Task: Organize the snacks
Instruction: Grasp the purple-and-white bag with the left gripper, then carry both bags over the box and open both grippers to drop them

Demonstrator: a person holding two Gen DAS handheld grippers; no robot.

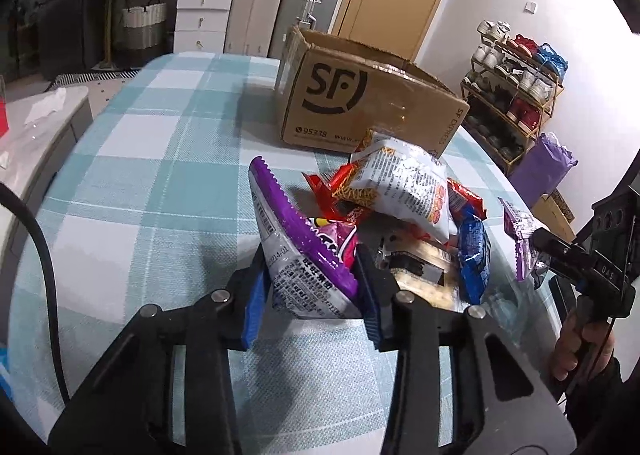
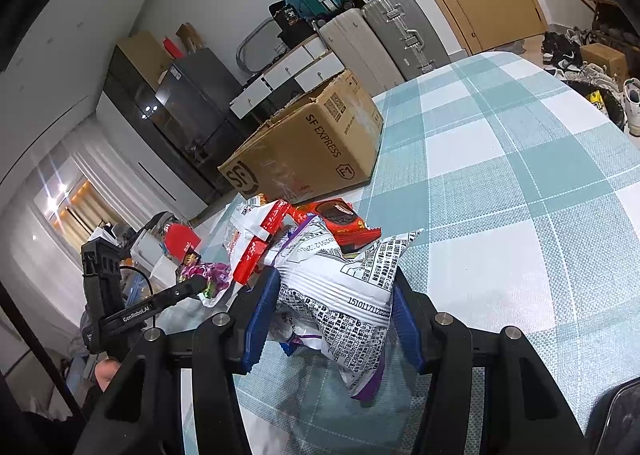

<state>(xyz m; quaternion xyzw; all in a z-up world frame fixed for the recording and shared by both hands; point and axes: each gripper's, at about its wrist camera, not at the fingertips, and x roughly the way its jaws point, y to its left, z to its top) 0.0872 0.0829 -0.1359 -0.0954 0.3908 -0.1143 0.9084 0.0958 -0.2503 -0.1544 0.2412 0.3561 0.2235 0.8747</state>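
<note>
Frankly, the main risk is slip: both grippers pinch glossy, air-puffed packets by their crinkled film, not by anything firm. The left gripper [image 1: 316, 287] is clamped narrow on a purple packet [image 1: 304, 251] at the near edge of the snack pile [image 1: 404, 199], its ribbed blue pads [image 1: 254, 303] biting the lower corner while the serrated seal juts up; held so low and off-centre, the packet could swing or slide out on the lift. The right gripper [image 2: 332, 319] is closed on a white packet [image 2: 348, 295] with black print and purple trim, squeezed into a pillow shape, part of it sagging below the jaws. Either packet may drag its neighbours, since the red, blue and white wrappers overlap loosely, touching each other on the woven checked cloth [image 1: 160, 175]. The open cardboard box [image 1: 360, 107], stiff and matte, stands just behind the pile; a raised flap could catch a dangling packet on the way in.
</note>
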